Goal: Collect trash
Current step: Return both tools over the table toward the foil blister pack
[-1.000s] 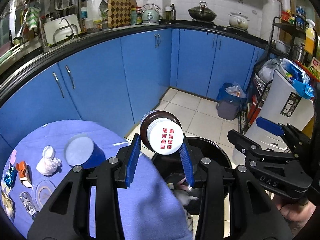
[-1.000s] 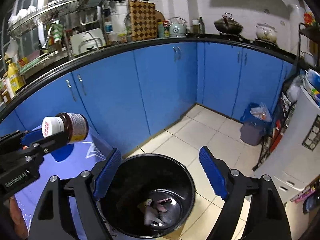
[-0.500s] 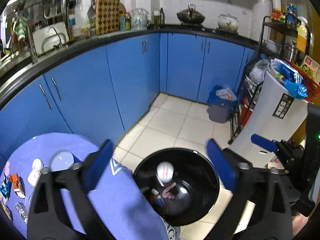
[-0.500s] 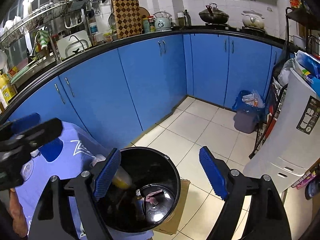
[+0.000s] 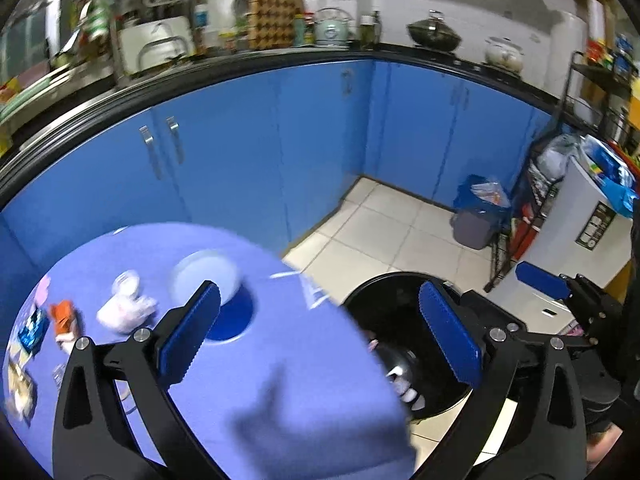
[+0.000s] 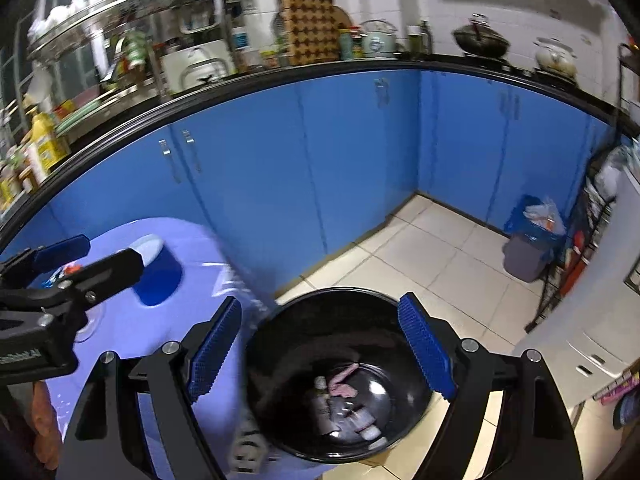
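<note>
While the left wrist view looks down over a round table draped in smooth lilac cloth (image 5: 240,364), the left gripper (image 5: 320,336) stands spread wide with nothing between its ribbed blue pads (image 5: 188,336). Just beside the table, on pale floor tiles, sits a round, glossy black trash bin (image 5: 384,292) with bits of litter at its bottom. On the cloth lie a blue cup with a pale round top (image 5: 208,280), a crumpled white wad (image 5: 126,312), an orange scrap (image 5: 64,314) and a blue wrapper (image 5: 32,330), all blurred.

Seen from the right wrist, the right gripper (image 6: 320,352) is also well open and empty, its studded blue pads (image 6: 426,346) framing the bin's mouth (image 6: 340,296) below. Pink and white trash (image 6: 344,388) lies heaped at the shiny bottom; which way any piece points cannot be told. The left gripper's (image 6: 86,256) black fingers reach over the cloth (image 6: 132,332) at the left edge, above the blue cup (image 6: 156,272).
</note>
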Available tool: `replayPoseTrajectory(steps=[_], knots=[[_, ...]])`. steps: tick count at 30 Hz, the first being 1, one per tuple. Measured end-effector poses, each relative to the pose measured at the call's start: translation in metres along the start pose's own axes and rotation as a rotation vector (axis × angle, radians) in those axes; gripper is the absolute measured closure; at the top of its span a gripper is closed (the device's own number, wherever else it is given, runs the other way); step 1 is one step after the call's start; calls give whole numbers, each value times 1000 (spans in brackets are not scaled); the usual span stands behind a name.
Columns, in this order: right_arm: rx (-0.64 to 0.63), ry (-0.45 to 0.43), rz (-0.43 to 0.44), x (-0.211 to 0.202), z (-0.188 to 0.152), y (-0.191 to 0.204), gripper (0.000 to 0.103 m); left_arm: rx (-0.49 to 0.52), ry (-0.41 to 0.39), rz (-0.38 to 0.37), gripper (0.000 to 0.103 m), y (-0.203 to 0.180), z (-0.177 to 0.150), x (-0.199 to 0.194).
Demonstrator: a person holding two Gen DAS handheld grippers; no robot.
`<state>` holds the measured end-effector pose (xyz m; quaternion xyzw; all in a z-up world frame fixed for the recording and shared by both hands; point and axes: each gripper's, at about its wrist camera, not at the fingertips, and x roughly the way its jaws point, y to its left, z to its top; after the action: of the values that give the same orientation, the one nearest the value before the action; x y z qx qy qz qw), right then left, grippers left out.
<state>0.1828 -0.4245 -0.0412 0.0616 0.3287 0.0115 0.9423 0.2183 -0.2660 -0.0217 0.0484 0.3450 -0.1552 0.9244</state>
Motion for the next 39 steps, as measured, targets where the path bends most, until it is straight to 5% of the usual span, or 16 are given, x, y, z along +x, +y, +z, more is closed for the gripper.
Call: replayPoseTrajectory(steps=[23,39], knots=[[-211,15,157,-3,-1,144,24,-250,34,231,5,164,-80,-65],[-236,92,186,27,-19,169,24,-346,141,299,8,219,-132,-43]])
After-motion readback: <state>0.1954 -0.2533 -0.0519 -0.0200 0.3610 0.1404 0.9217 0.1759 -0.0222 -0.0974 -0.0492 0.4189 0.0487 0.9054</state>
